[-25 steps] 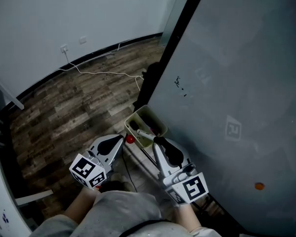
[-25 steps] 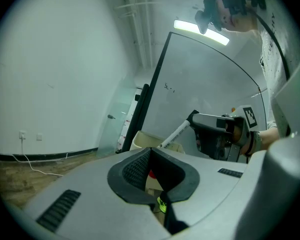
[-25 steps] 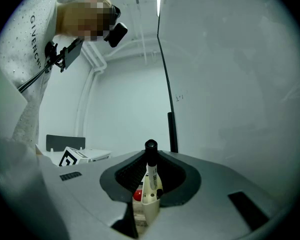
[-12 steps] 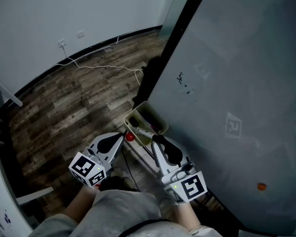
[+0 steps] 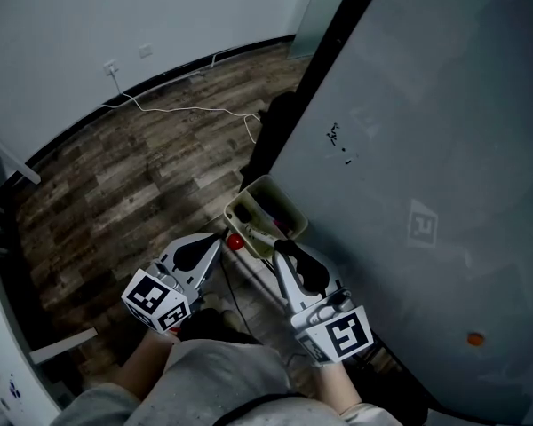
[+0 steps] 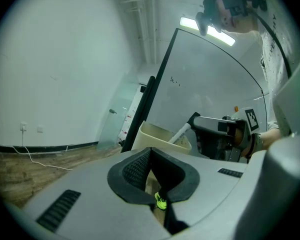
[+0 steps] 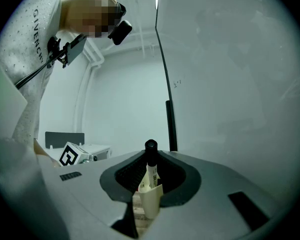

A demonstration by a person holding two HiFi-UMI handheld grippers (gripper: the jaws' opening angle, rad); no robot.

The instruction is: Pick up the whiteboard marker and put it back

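Note:
The whiteboard marker (image 5: 259,237), white with a black cap, sticks out of my right gripper (image 5: 282,248), which is shut on it. In the right gripper view the marker (image 7: 151,173) stands between the pads with its cap pointing away from the camera. Its far end reaches over the near rim of a beige bin (image 5: 249,189) that hangs at the foot of the whiteboard (image 5: 426,149). My left gripper (image 5: 218,245) hovers just left of the bin, shut and holding nothing. The left gripper view shows the bin (image 6: 155,133) with the marker (image 6: 180,132) over it.
A small red thing (image 5: 235,241) sits at the bin's near corner. The whiteboard's dark frame (image 5: 289,114) runs up beside the bin. A white cable (image 5: 195,112) lies on the wooden floor toward the wall. A white stand (image 5: 9,162) is at the left.
Both grippers keep their places and the marker stays in the right jaws. Only the head view has shifted slightly.

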